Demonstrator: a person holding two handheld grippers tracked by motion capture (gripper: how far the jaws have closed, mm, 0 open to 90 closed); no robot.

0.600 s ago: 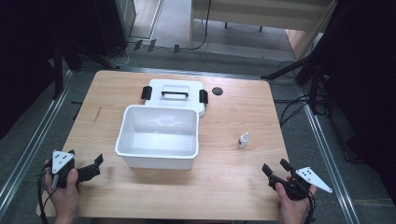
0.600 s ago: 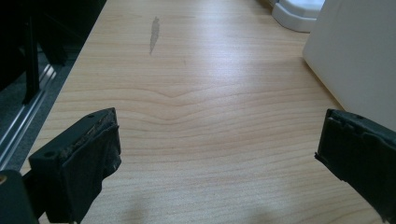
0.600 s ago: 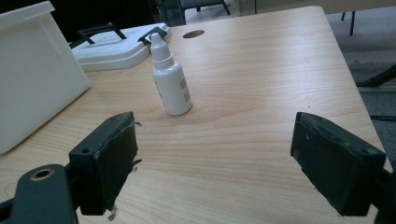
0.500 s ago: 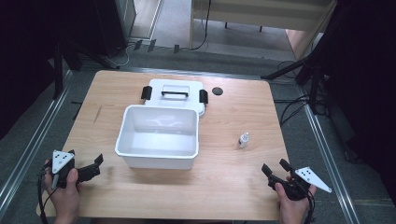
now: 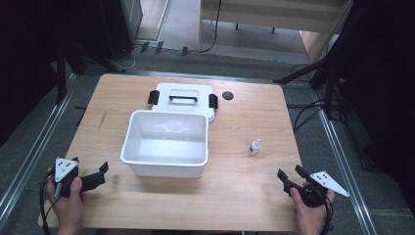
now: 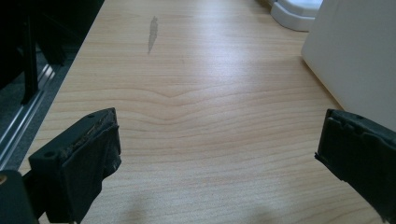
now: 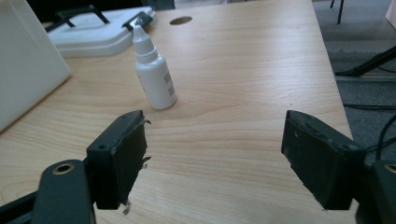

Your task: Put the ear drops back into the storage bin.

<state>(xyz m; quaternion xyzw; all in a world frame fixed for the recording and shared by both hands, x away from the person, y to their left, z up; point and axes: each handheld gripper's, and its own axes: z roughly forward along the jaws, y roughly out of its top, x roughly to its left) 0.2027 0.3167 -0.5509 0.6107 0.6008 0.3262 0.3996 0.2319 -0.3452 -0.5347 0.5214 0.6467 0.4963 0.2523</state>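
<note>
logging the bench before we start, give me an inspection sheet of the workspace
surface: wooden table, dark streak near its left edge.
job's things: open white bin, empty; lid flat behind it, black handle and latches; small dropper bottle upright, right of the bin.
clutter: dark round spot right of the lid.
grippers: left gripper and right gripper near the front edge, jaws open, holding nothing.
cables: one trails from each gripper; more on the floor.
surroundings: grey floor, dark stands, wooden furniture behind.
</note>
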